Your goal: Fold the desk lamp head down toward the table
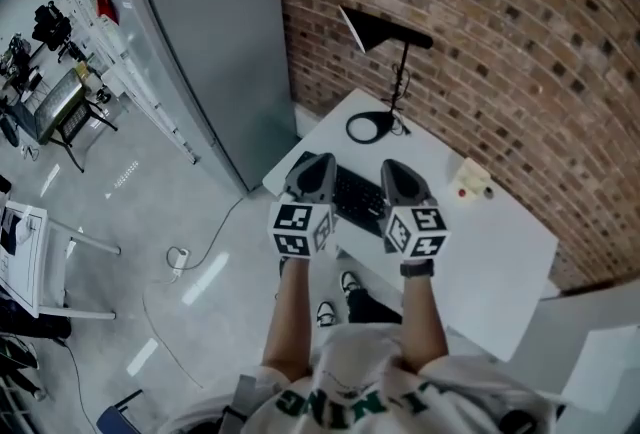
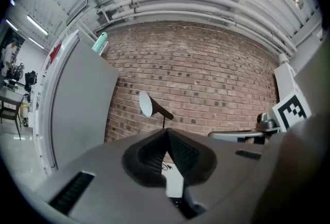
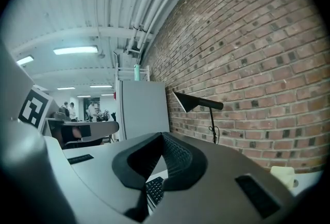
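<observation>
A black desk lamp stands at the far end of the white table (image 1: 490, 267), against the brick wall. Its cone head (image 1: 385, 30) sits level on a thin stem (image 1: 403, 72) above a ring base (image 1: 368, 127). My left gripper (image 1: 318, 162) and right gripper (image 1: 392, 167) hover side by side over the table's near left part, well short of the lamp. Both are shut with nothing between the jaws. In the left gripper view the lamp head (image 2: 148, 105) shows just above the closed tips (image 2: 166, 133). In the right gripper view the lamp head (image 3: 196, 101) is up to the right of the tips (image 3: 163, 137).
A black keyboard (image 1: 356, 198) lies under the grippers. A small cream object (image 1: 472, 180) rests on the table to the right. A tall grey cabinet (image 1: 210, 42) stands left of the table, and the brick wall (image 1: 500, 42) runs behind it. The lamp's cable hangs by the stem.
</observation>
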{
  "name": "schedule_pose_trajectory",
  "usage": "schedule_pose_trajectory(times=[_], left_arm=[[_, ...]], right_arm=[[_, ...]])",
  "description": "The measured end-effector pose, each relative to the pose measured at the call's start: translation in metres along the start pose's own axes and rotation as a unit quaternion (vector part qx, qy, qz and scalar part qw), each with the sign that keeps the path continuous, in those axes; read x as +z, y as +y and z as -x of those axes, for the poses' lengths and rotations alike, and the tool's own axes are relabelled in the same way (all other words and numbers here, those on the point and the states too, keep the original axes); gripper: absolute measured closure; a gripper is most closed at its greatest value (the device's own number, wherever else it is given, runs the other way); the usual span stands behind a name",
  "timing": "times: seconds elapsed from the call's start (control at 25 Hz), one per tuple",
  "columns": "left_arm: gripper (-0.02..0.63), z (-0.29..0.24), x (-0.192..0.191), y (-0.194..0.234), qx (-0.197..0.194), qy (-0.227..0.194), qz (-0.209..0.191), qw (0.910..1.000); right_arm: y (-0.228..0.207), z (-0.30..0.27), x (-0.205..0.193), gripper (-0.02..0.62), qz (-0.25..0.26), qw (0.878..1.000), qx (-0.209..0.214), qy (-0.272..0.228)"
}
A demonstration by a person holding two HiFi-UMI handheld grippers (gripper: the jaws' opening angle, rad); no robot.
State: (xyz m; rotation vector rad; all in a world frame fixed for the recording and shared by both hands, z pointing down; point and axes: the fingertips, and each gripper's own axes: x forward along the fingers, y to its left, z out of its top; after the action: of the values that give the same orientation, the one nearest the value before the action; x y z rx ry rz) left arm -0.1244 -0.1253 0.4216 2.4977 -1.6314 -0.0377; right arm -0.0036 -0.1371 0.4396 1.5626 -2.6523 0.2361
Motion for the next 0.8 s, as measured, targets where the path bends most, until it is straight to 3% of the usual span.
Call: schedule_pose_trajectory(times=[0.4, 0.6, 0.8], left_arm=[[0.609, -0.08, 0.012, 0.045, -0.013, 0.042, -0.042, 0.9982], [0.609, -0.113, 0.027, 0.054, -0.04, 0.053, -0.092, 0.9935], [0.609, -0.14, 0.053, 0.071, -0.064, 0.047, -0.083, 0.9934]], right_arm=[[-0.041, -0.059, 0.023, 0.592, 0.006, 1.0, 0.015, -0.018], [-0.057, -0.087, 0.033, 0.594, 0.013, 0.999, 0.022, -0.02], [-0.065, -0.109, 0.039, 0.592, 0.009, 0.999, 0.03, -0.021]])
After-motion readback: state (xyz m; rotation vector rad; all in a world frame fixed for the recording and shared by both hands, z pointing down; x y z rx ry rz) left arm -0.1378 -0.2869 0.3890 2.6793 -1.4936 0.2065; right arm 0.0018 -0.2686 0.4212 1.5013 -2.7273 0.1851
